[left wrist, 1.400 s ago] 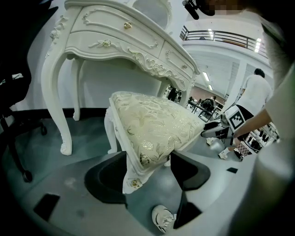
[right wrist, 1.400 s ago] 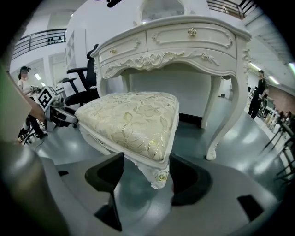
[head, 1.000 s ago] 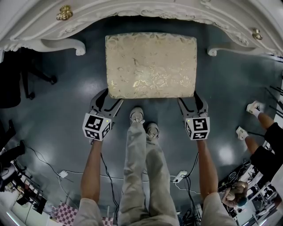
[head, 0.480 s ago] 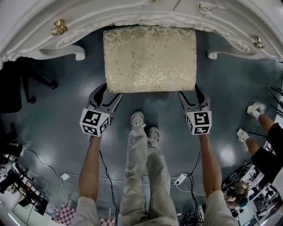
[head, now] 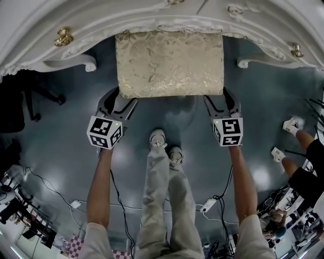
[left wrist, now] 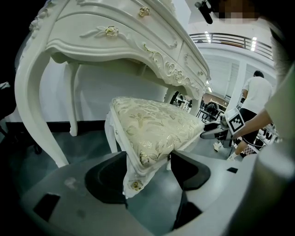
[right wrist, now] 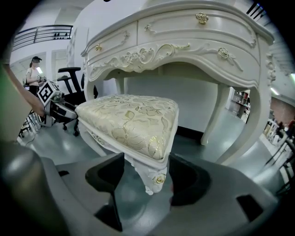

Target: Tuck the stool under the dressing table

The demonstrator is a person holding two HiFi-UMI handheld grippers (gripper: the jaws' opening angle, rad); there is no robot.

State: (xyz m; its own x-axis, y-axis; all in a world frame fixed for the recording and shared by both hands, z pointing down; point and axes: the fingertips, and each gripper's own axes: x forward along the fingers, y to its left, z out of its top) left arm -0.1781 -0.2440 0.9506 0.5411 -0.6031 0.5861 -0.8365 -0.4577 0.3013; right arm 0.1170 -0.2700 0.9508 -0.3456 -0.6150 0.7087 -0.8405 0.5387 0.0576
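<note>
The stool point(head: 169, 63) has a cream and gold brocade seat and white carved legs; its far edge lies under the front of the white dressing table point(head: 152, 15). My left gripper point(head: 120, 98) is shut on the stool's near left corner point(left wrist: 147, 152), with the seat edge between both jaws. My right gripper point(head: 219, 98) is shut on the near right corner point(right wrist: 154, 159) in the same way. The dressing table point(right wrist: 184, 37) arches above the stool point(right wrist: 133, 120), its curved legs point(head: 88, 61) point(head: 244, 60) standing either side.
My own legs and shoes point(head: 164, 144) stand just behind the stool on the glossy dark floor. A black office chair point(head: 28, 96) is at the left. Another person's feet point(head: 291, 124) and cables point(head: 212, 202) are at the right and behind.
The stool has slid forward toward the dressing table, with both grippers moving along on its near corners. Its far edge is now beneath the table's front.
</note>
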